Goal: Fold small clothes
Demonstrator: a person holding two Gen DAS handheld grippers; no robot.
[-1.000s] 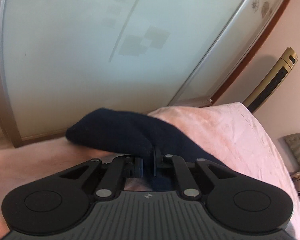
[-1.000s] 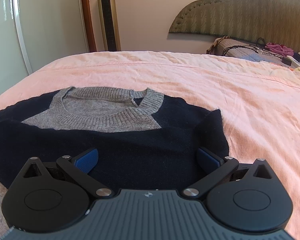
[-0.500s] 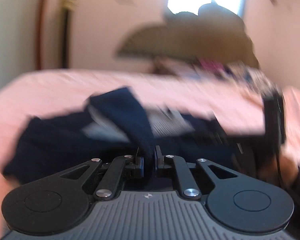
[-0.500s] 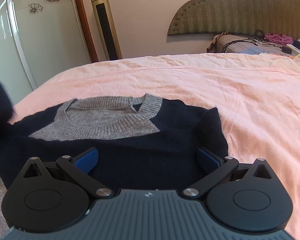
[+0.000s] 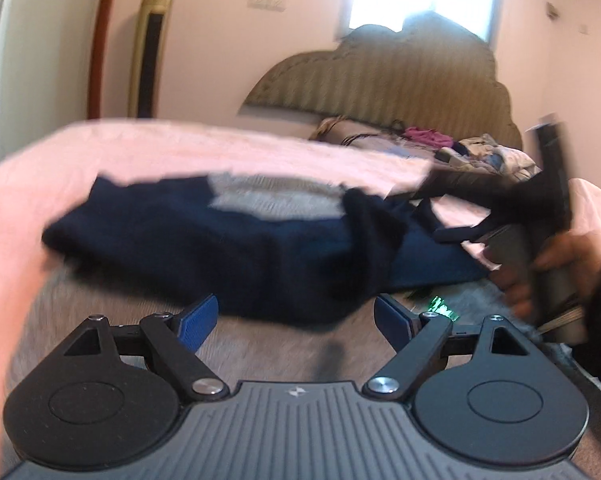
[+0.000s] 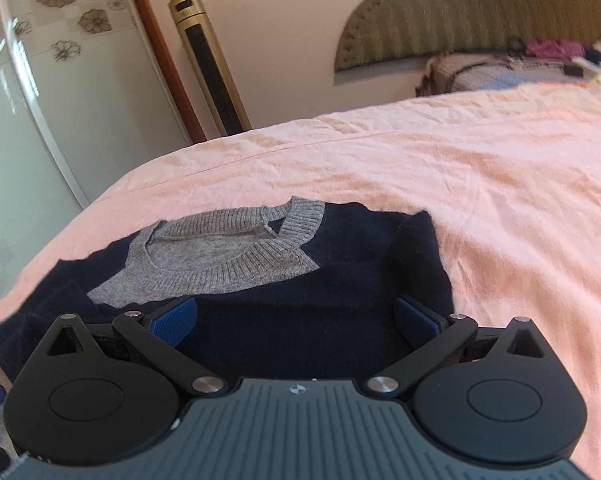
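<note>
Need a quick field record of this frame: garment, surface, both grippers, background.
garment: navy sweater with grey collar, lying on the bed, partly folded
surface: pink bedsheet
left gripper: jaws open, empty, facing the sweater
right gripper: jaws open, empty, low over the sweater's navy body
background: headboard, gold tower unit, cluttered pile at the bed's head
image quality: left view motion-blurred

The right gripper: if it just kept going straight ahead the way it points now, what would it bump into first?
Most likely the navy and grey sweater: the right gripper is open with dark knit filling the gap between its fingers. Depth is hard to judge here.
</note>
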